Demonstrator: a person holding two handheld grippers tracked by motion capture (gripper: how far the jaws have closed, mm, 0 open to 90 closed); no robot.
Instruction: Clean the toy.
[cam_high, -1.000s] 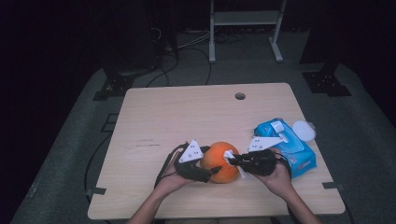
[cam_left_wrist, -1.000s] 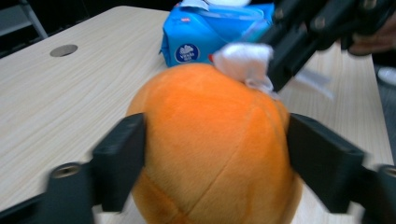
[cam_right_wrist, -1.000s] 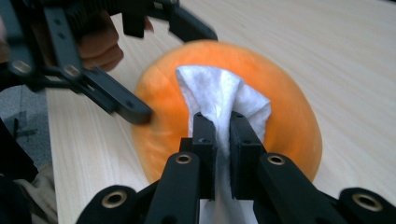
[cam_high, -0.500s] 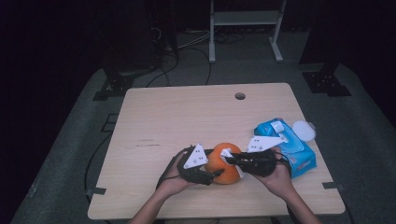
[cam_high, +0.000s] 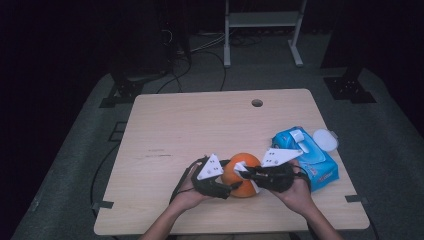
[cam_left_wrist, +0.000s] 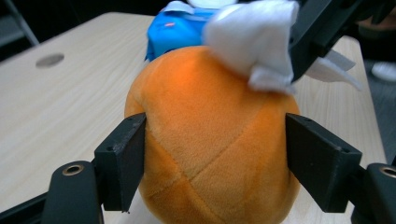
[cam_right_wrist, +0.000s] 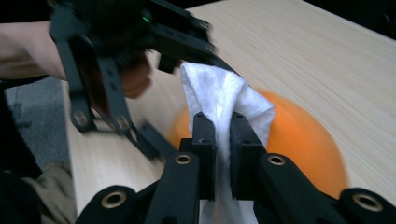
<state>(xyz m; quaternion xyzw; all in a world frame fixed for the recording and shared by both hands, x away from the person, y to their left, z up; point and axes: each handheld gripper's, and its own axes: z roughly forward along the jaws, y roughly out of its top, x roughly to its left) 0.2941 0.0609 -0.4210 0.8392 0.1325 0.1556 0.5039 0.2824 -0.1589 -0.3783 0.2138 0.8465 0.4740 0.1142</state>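
Observation:
An orange plush ball (cam_high: 244, 185) rests on the wooden table (cam_high: 200, 130) near its front edge. My left gripper (cam_high: 229, 188) grips it from the left. In the left gripper view the ball (cam_left_wrist: 210, 140) sits between both pads (cam_left_wrist: 126, 158), which press its sides. These jaws have just been opening slightly after closing in. My right gripper (cam_right_wrist: 223, 135) is shut on a white wipe (cam_right_wrist: 219, 93) and holds it against the top of the ball (cam_right_wrist: 299, 135). The high view shows the right gripper (cam_high: 245, 173) coming in from the right, with the wipe (cam_high: 240, 166) on the ball.
A blue pack of wipes (cam_high: 307, 155) lies at the right of the table, just behind my right hand. A white round lid (cam_high: 325, 138) sits at its far side. A cable hole (cam_high: 257, 103) marks the table's back edge. Beyond the table stand dark stands and cables.
My left gripper has edged right and its jaws have come in on the ball's sides. My right gripper with the wipe has risen a little over the ball's top.

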